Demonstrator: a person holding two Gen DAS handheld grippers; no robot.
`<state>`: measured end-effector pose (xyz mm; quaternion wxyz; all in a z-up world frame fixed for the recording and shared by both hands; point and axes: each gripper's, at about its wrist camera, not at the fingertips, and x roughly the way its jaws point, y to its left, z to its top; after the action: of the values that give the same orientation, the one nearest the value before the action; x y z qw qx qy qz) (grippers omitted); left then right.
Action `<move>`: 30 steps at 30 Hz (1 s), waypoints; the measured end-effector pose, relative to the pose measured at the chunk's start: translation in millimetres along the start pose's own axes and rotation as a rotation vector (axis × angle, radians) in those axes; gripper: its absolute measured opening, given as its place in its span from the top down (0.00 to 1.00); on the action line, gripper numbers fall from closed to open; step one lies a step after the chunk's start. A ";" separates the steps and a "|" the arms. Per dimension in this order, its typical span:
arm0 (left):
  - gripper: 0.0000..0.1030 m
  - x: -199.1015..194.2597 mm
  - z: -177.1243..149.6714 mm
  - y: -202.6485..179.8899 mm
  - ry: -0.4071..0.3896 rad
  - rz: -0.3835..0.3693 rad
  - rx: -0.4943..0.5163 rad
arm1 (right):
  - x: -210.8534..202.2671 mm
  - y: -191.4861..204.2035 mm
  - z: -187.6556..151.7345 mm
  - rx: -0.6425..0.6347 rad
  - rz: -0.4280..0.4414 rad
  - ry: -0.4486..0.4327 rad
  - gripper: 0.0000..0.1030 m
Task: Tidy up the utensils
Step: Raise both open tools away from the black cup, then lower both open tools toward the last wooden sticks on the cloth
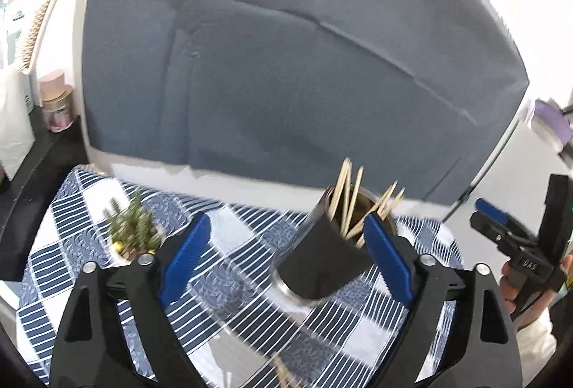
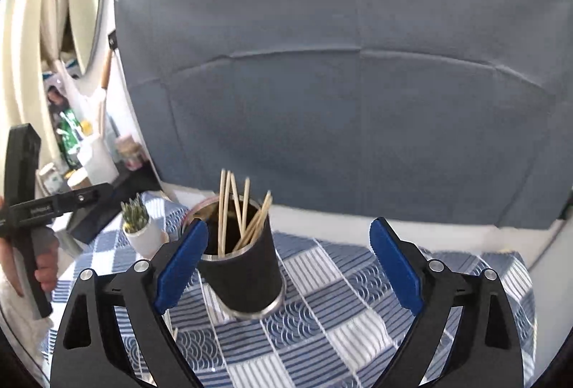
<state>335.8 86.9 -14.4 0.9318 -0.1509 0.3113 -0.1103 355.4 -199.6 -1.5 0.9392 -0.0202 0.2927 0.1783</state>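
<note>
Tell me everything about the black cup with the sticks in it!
The black cup is a round holder with a dark wrap around shiny metal, which shows at its rim and base. It stands on the blue and white checked cloth, open at the top. Thin pale wooden sticks lean inside it and fan out above the rim. Both tongs hang open near it, and neither seems to grip it. A little potted plant sits beside it.
</note>
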 end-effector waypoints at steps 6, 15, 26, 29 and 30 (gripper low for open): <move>0.13 -13.6 -28.9 25.2 0.075 0.019 0.017 | -11.1 28.0 -34.4 -0.010 -0.056 0.045 0.14; 0.11 -27.0 -66.1 45.4 0.164 0.050 0.097 | -9.4 67.7 -85.4 0.003 -0.075 0.132 0.13; 0.11 -18.9 -118.6 63.0 0.284 0.069 0.105 | 23.6 98.4 -141.5 -0.028 -0.052 0.316 0.13; 0.11 -13.7 -134.6 65.1 0.327 0.058 0.100 | 34.5 110.3 -154.2 -0.068 -0.036 0.366 0.13; 0.11 -11.3 -140.5 65.8 0.344 0.061 0.103 | 38.3 114.6 -158.7 -0.089 -0.030 0.384 0.13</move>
<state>248.2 121.6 -138.1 0.8742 -0.0725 0.4644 -0.1221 258.8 -102.6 -146.6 0.8668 -0.0996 0.4581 0.1699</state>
